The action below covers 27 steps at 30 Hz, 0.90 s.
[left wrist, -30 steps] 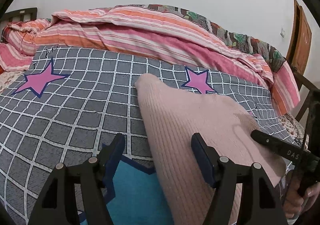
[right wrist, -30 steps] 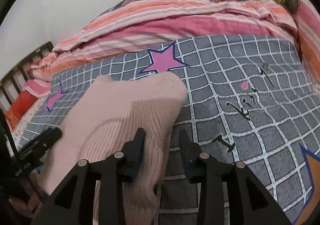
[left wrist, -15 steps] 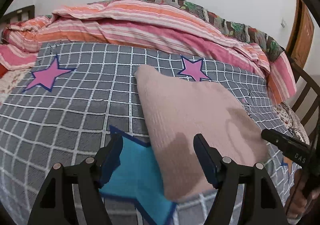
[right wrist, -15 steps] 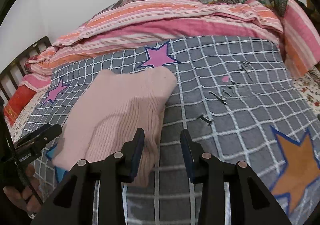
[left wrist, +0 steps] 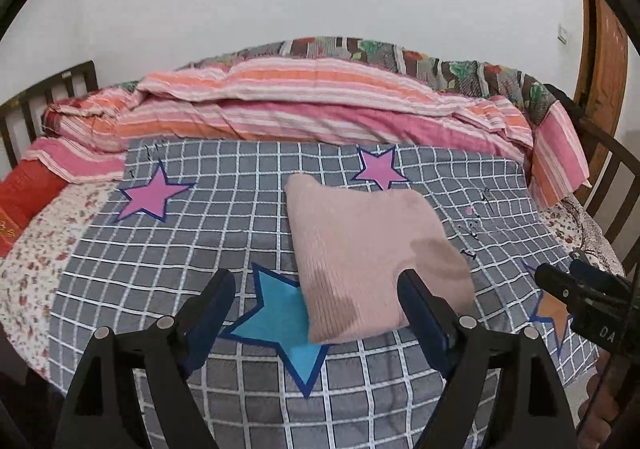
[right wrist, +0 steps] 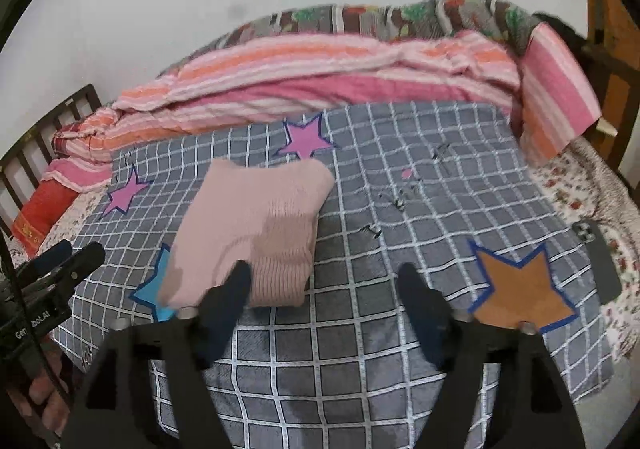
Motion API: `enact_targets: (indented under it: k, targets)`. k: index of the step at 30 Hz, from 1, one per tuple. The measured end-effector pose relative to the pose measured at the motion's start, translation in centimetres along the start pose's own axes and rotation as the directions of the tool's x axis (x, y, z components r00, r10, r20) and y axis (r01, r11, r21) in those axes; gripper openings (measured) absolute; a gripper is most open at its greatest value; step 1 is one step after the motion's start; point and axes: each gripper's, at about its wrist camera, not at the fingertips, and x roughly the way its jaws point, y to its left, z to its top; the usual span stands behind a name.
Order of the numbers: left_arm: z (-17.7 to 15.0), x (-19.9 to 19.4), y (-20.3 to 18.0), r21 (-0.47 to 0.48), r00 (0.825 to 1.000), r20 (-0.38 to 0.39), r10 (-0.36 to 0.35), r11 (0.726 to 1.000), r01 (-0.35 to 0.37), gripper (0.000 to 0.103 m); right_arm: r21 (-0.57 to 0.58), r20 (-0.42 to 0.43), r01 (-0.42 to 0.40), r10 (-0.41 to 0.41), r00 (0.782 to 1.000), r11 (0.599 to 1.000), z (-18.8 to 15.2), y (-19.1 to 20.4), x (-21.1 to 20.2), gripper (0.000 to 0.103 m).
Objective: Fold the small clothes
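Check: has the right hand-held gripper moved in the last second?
Yes. The right hand-held gripper has backed away from the pink knit garment and opened; more of the grid blanket shows, including its orange star.

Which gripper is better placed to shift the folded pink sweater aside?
Left, probably. The left gripper is open with the sweater's near edge lying between its fingers. The right gripper, also open, points at bare checked blanket, with the sweater off beside its left finger.
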Motion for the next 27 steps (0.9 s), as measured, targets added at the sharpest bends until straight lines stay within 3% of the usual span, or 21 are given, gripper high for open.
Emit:
enact_targets:
  k: [6,27]
  targets:
    - [0.1,-2.7,0.0,0.000,0.999,0.031,0.025,1.000,-0.025,0.085,-0.033,0.021,0.028,-0.027,0.999,0.999,-0.2,0.4,-2.7,0.092]
    - [-0.2,-5.6,-0.5,0.014,0.999,0.049,0.021,1.000,-0.022,0.085,-0.011,0.036,0.039,-0.038,0.999,0.999,-0.8,0.1,-5.1,0.092]
